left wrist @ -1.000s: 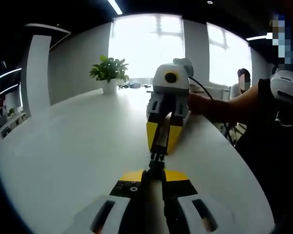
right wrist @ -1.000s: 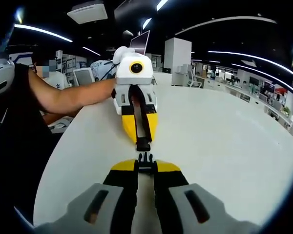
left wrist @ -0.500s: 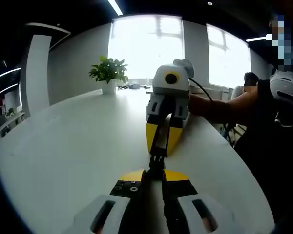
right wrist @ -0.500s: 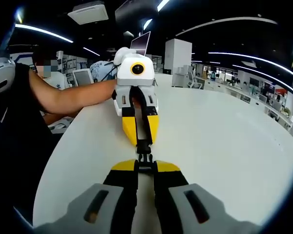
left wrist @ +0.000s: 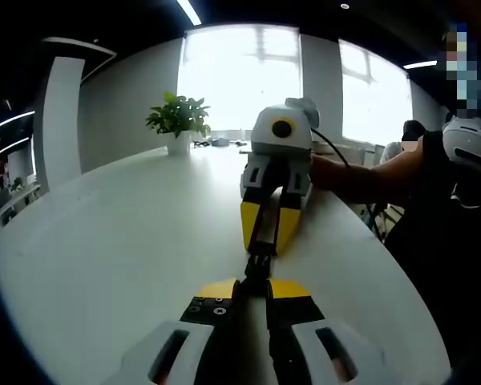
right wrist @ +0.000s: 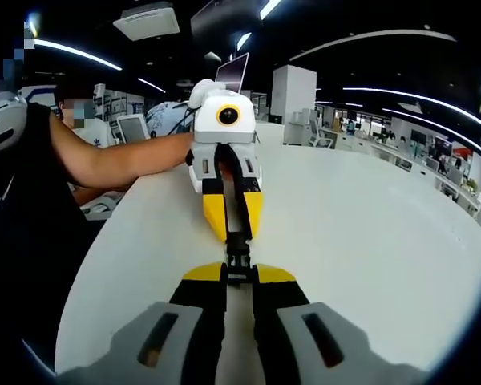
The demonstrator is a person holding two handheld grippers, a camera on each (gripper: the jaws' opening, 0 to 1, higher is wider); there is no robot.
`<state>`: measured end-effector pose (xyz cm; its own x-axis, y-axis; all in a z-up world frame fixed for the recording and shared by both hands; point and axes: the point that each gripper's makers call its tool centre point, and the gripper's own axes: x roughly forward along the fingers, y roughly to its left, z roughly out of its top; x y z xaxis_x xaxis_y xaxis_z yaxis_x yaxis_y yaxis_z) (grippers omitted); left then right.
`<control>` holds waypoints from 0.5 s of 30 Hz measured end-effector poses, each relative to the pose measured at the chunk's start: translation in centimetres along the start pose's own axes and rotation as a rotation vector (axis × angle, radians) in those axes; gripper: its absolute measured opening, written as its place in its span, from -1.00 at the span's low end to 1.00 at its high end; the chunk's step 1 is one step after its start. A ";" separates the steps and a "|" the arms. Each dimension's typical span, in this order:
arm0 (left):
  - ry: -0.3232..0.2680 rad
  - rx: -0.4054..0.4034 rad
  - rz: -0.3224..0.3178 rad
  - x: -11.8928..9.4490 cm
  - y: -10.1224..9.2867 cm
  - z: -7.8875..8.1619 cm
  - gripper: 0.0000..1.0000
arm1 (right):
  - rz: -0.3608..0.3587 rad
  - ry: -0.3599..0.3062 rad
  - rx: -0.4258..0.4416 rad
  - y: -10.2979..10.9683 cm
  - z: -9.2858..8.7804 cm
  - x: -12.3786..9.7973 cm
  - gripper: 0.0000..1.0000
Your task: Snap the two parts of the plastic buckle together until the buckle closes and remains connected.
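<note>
The buckle (left wrist: 259, 261) is seen as two black plastic parts held nose to nose above the white tabletop (left wrist: 128, 241), between the tips of the two grippers. In the left gripper view, the left gripper (left wrist: 255, 285) is closed on one part, which projects just past its yellow-tipped fingers (left wrist: 216, 289). The right gripper (left wrist: 263, 234) faces it from the far side, closed on the other part; the two parts are touching or partly entered, and whether they are latched cannot be told. In the right gripper view, the buckle (right wrist: 237, 255) lies in the same line: the right gripper (right wrist: 239, 275) is clamped on the near part, the left gripper (right wrist: 233, 230) on the far part, with no gap visible between the halves. The buckle sits toward the tabletop edge nearest the person, whose arm (right wrist: 116, 160) reaches to the opposite gripper. A potted plant (left wrist: 177, 122) stands at the far edge of the tabletop.
</note>
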<state>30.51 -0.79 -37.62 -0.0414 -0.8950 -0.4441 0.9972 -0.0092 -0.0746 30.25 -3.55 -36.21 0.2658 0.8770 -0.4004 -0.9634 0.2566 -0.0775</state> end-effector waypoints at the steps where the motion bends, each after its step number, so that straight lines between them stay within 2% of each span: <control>1: 0.000 -0.001 -0.002 0.0 0.0 0.0 -0.78 | 0.000 -0.004 -0.001 0.0 0.1 0.0 -0.79; 4: 0.000 0.002 -0.002 0.0 0.1 0.0 -0.78 | -0.006 0.018 -0.011 0.0 -0.4 0.2 -0.79; 8: 0.002 0.004 -0.001 0.6 -1.1 0.2 -0.78 | -0.005 0.017 -0.012 0.1 -0.4 0.2 -0.79; 15: 0.015 0.023 0.010 0.6 -1.4 0.2 -0.79 | -0.006 0.018 -0.011 0.2 -0.4 0.3 -0.79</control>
<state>29.09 -1.38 -37.55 -0.0317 -0.8885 -0.4577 0.9987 -0.0104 -0.0490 30.15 -3.42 -36.72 0.2713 0.8677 -0.4164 -0.9621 0.2575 -0.0903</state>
